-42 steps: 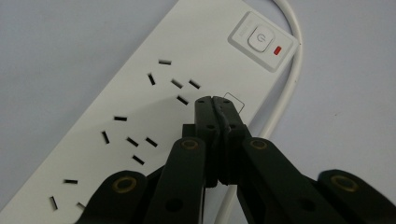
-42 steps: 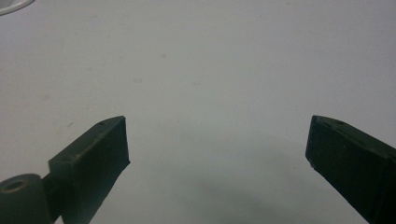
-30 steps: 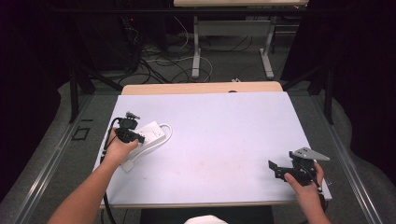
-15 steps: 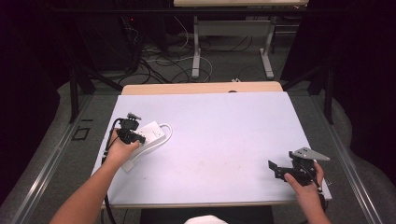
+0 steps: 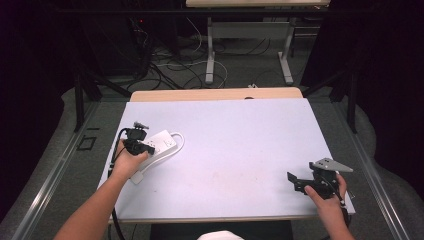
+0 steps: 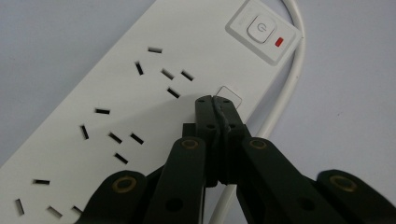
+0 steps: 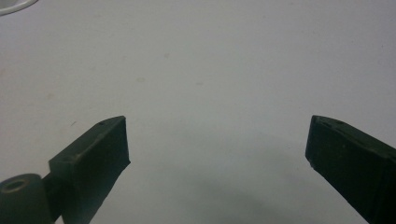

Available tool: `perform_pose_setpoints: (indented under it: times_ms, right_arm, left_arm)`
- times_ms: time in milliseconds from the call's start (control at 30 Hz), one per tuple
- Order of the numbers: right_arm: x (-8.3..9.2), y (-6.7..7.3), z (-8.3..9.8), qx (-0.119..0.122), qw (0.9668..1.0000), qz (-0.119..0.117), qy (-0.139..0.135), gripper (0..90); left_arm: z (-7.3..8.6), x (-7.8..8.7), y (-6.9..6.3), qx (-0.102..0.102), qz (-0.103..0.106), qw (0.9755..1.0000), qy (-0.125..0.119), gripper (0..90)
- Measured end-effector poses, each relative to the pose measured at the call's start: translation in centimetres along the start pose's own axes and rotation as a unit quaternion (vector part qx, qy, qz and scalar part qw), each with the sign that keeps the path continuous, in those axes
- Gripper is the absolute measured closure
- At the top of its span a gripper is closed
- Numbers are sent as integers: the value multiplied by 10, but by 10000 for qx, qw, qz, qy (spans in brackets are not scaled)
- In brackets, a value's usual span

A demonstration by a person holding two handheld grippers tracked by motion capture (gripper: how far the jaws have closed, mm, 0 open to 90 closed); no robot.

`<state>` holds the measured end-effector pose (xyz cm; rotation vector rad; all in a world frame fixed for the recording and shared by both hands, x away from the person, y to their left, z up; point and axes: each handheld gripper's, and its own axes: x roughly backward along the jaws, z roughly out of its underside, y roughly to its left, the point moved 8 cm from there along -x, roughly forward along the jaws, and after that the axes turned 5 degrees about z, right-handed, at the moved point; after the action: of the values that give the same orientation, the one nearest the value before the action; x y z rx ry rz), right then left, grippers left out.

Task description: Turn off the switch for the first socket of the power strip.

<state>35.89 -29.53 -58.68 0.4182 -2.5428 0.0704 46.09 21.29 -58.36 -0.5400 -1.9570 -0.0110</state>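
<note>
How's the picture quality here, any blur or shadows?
High view: table evenly lit, room behind dark. Left gripper view: power strip sharp, its shut jaws casting a soft shadow on it. Right gripper view: open jaws slightly soft, broad shadow between them.

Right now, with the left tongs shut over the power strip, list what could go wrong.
1. The shut left tongs sit just above the strip, short of the switch; a push from here could miss the button and shove the strip.
2. The cord loops close beside the tips and could snag as they move.
3. The right tongs hang open, far from the strip, so nothing steadies it.
</note>
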Motion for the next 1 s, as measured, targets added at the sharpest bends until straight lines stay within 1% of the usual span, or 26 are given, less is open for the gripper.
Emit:
perform_pose_setpoints:
  times_ms: [300,333,467,533,633,733,767,900,1000]
  right_arm:
    - [-1,0,0,20,10000,30,-32,56]
    - [0,0,0,26,10000,-4,-8,56]
    - [0,-1,0,28,10000,2,-7,56]
    - [0,0,0,-15,10000,5,-4,56]
    - [0,-1,0,-20,10000,20,-7,56]
    - [0,-1,0,-28,10000,11,-7,56]
    - [0,-1,0,-25,10000,11,-5,56]
    - [0,-1,0,-33,10000,18,-3,56]
    - [0,-2,0,-24,10000,44,-29,56]
  left_arm:
    - [-1,-1,0,0,-17,10000,-18,900]
    - [-1,-1,0,4,-32,10000,-19,900]
    - [-1,-1,-1,-46,-81,10000,32,900]
    - [-1,0,-1,-35,-105,9999,47,900]
    - [-1,-1,-1,-18,-94,10000,5,900]
    - [-1,0,-1,-46,-85,10000,4,900]
    - [-1,-1,-1,-54,-80,9999,-31,900]
    - [-2,0,-2,-136,-91,9998,-103,894]
    - [-4,2,-2,-192,-112,9995,-217,876]
